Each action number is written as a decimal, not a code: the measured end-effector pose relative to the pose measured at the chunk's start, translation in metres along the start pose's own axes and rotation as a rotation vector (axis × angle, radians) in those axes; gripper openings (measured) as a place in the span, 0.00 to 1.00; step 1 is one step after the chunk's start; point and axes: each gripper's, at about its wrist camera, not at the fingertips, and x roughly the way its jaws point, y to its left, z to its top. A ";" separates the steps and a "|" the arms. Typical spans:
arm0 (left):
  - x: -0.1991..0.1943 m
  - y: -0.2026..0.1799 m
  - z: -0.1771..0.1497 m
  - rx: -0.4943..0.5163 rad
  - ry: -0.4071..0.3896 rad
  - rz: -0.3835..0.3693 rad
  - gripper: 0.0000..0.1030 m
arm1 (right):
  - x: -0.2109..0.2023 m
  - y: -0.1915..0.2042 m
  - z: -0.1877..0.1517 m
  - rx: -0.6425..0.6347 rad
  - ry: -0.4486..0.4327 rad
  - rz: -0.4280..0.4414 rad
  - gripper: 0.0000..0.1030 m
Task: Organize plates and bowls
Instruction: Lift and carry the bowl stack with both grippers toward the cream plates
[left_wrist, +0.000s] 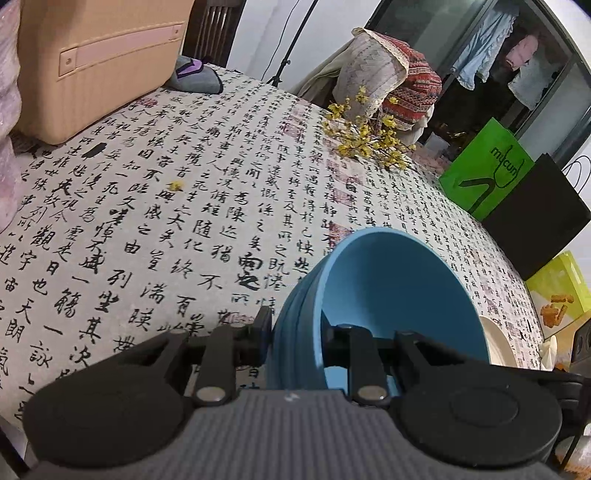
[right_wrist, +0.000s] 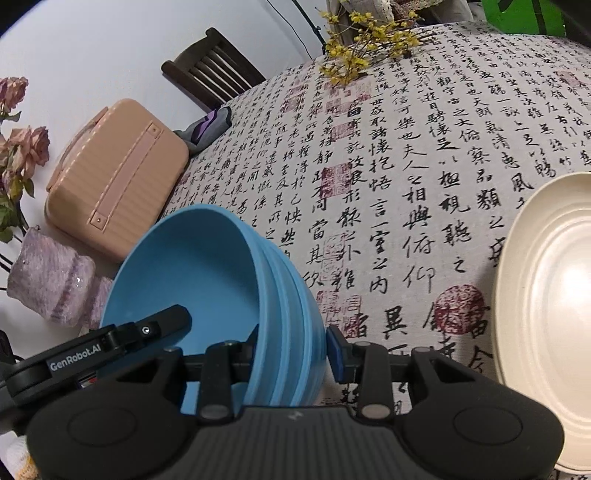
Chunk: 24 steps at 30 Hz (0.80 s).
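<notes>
Both claws, left (left_wrist: 295, 339) and right (right_wrist: 293, 350), pinched opposite walls of blue bowl stack (right_wrist: 229, 288), mid-carry. Next: lower onto cream plate (right_wrist: 546, 325) at three o'clock, judging.

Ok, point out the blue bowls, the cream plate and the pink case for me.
blue bowls (right_wrist: 207, 266): right wrist view, inner wall of the top bowl.
cream plate (right_wrist: 554, 295): right wrist view, ringed inner surface.
pink case (right_wrist: 122, 177): right wrist view, ribbed top face beside its strap.
</notes>
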 end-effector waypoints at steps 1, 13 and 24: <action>0.000 -0.002 0.000 0.001 -0.001 -0.001 0.22 | -0.001 0.000 0.001 0.000 -0.002 -0.002 0.33; -0.001 -0.031 -0.001 0.039 -0.014 -0.018 0.22 | -0.023 -0.012 0.005 0.003 -0.034 -0.013 0.33; -0.001 -0.058 -0.004 0.070 -0.021 -0.036 0.22 | -0.046 -0.027 0.006 0.018 -0.064 -0.025 0.33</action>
